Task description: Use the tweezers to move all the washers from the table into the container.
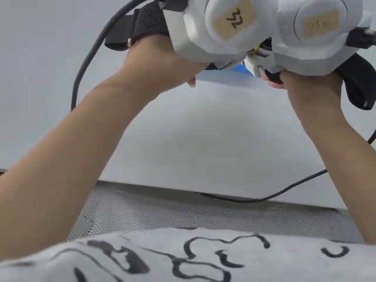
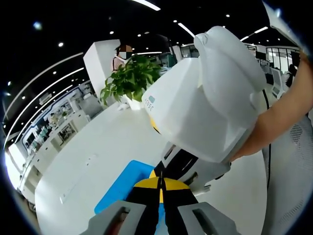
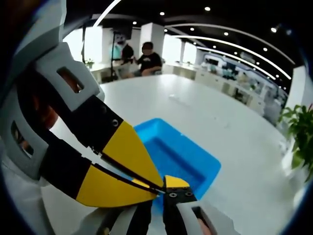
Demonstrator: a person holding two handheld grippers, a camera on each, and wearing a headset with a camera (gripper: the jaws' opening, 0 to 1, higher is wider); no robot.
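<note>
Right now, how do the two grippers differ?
The left gripper clamps thin black tweezers between its yellow jaws. The right gripper has its tips beside the tweezers' point, and whether it grips anything is unclear. In the head view the left gripper carries a zigzag label, the right gripper a scribbled label. Both have white bodies and black-and-yellow jaws, and both hang above the blue container.

White table (image 1: pixel 235 147), blue container (image 3: pixel 181 156), blk cable (image 1: pixel 258 200)
</note>
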